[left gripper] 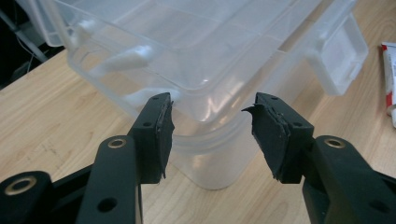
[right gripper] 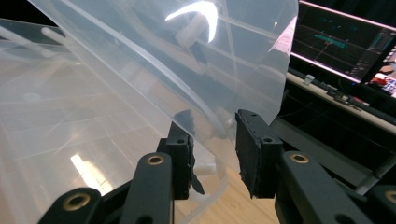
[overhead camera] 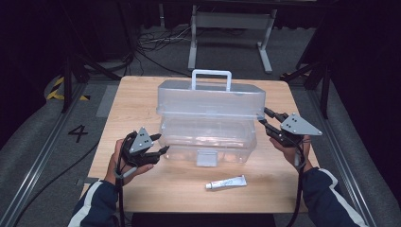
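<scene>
the wooden tabletop (overhead camera: 142,90) carries a clear plastic box (overhead camera: 208,142) set across its middle, long axis running from the left edge toward the right edge, with its front latch tab (overhead camera: 206,158) facing the near edge. the box's lid (overhead camera: 210,99) stands raised and tilted back toward the far edge, its white handle (overhead camera: 211,78) uppermost.

the relation that matters is at the lid's right end. the right gripper (overhead camera: 264,117) sits at that end corner, and in the right gripper view (right gripper: 212,133) the lid's thin edge (right gripper: 187,88) passes between the two jaws; they are partly closed around it, but i cannot tell from the frames whether the pads are actually pressing on the plastic. so the lid lies directly ahead of and between those jaws, and this hand is the nearer one to it.

the left gripper (overhead camera: 161,144) rests by the box's left front corner, jaws released and apart. in the left gripper view (left gripper: 212,126) the rounded corner of the box (left gripper: 205,154) lies just beyond the gap, not touched by either pad.

a small white tube (overhead camera: 227,182) lies near the near edge, in front of the box and right of the latch, its long axis roughly parallel to the box, apart from both grippers.

my judgement: swinging the lid depends on the right hand's hold at that corner.
</scene>
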`<state>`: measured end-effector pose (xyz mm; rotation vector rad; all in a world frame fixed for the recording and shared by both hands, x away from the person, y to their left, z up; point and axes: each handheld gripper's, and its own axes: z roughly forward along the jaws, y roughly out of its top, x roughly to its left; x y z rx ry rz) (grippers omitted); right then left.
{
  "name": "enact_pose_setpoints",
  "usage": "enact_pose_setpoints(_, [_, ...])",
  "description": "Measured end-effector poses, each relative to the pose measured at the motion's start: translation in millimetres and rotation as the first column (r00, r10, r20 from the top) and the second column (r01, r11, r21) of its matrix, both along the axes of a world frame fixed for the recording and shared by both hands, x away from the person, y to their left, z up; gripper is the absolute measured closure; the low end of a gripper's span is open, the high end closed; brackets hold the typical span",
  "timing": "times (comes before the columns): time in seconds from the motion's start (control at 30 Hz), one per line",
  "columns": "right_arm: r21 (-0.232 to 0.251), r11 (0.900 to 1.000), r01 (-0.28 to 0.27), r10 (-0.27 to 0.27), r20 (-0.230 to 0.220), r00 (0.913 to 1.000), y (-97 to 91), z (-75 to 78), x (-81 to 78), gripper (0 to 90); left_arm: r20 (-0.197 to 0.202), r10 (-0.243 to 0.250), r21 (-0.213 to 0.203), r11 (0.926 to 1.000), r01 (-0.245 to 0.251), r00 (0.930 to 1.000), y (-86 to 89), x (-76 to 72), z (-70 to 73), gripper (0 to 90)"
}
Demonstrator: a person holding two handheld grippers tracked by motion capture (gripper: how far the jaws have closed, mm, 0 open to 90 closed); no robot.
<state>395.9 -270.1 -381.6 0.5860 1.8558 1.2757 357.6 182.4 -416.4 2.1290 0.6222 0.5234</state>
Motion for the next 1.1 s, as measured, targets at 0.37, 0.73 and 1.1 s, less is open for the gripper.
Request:
enact_pose_setpoints(0.37, [0.056, 0.9951, 0.081, -0.083, 0.024, 0.9963, 6.5, 6.3, 8.3, 73.3, -0.004, -0.01, -0.004, 0.9999, 0.01, 0.9999, -4.8, -1.7, -1.4, 47.2])
enact_pose_setpoints(0.73, [0.088, 0.9879, 0.127, -0.13, 0.026, 0.9911, 10.0, 14.4, 14.2, 77.2, -0.005, -0.055, 0.013, 0.9984, 0.055, 0.9985, -10.0, -4.0, -0.6, 50.6])
enact_pose_setpoints(1.1, [0.102, 0.9762, 0.192, -0.196, 0.037, 0.9798, 17.4, 23.3, 23.4, 79.7, -0.031, -0.11, 0.074, 0.9909, 0.112, 0.9934, -30.7, 4.8, -2.1, 52.5])
